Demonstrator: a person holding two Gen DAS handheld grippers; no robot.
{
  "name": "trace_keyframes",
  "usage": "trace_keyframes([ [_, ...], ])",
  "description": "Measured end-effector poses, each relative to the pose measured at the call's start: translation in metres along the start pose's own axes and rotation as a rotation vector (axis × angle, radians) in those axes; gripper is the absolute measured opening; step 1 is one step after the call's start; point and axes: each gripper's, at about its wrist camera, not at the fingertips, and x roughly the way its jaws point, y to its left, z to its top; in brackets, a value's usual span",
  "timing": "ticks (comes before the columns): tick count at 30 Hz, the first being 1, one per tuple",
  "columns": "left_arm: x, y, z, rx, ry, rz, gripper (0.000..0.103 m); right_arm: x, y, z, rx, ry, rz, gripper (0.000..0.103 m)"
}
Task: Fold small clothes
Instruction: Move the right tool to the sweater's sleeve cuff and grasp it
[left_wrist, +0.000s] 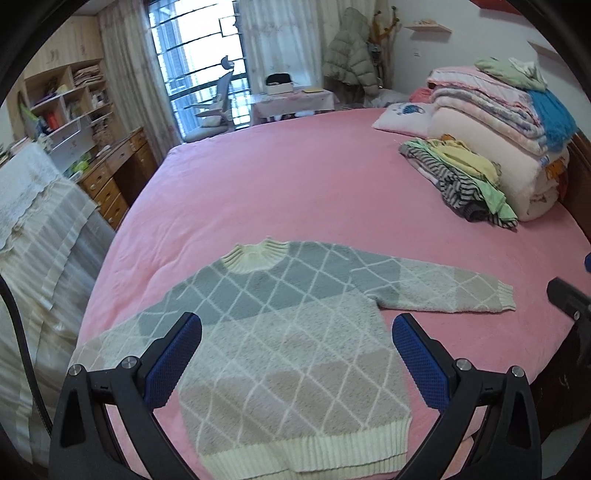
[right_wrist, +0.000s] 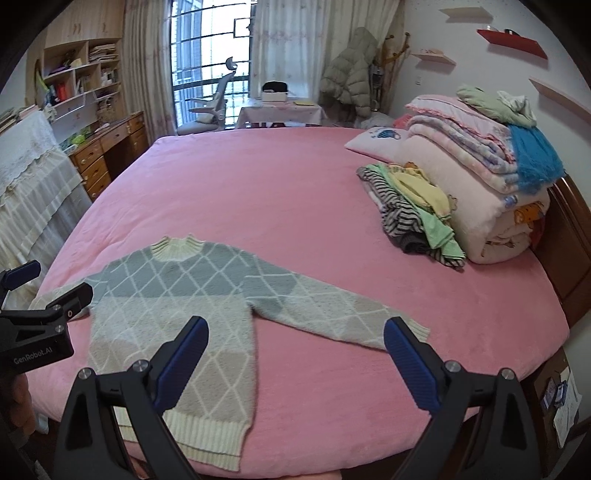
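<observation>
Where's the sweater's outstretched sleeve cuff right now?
The sleeve cuff lies flat on the pink bedsheet, in the right wrist view just beyond the right tongs' right-hand finger.

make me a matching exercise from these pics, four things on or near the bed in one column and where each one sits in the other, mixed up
Things:
1. sweater
2. heap of small clothes
3. stack of folded blankets
4. puffer jacket

Places:
A. hanging by the curtain at the far wall
B. spread flat on the near part of the bed
C. piled against the headboard end, topped by a green garment
D. loose on the sheet just in front of the blankets

Pairs: 1-B, 2-D, 3-C, 4-A
</observation>
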Motion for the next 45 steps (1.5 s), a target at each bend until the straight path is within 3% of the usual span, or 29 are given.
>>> trace_keyframes([
  [9,0.080,-0.072,0.009,0.139,0.041,-0.076,0.103,0.038,-0.073,0.006,0.073,0.041,-0.114,0.093],
  [17,0.165,-0.118,-0.007,0.188,0.128,-0.114,0.103,0.093,-0.131,-0.004,0.141,0.116,-0.144,0.085],
  [30,0.255,-0.178,-0.026,0.267,0.189,-0.121,0.099,0.204,-0.217,-0.066,0.291,0.316,-0.166,0.079],
  [38,0.291,-0.207,-0.036,0.346,0.200,-0.064,0.098,0.252,-0.234,-0.108,0.411,0.418,-0.091,0.078],
  [45,0.312,-0.211,-0.043,0.360,0.228,-0.039,0.098,0.296,-0.248,-0.134,0.604,0.483,0.025,0.078],
])
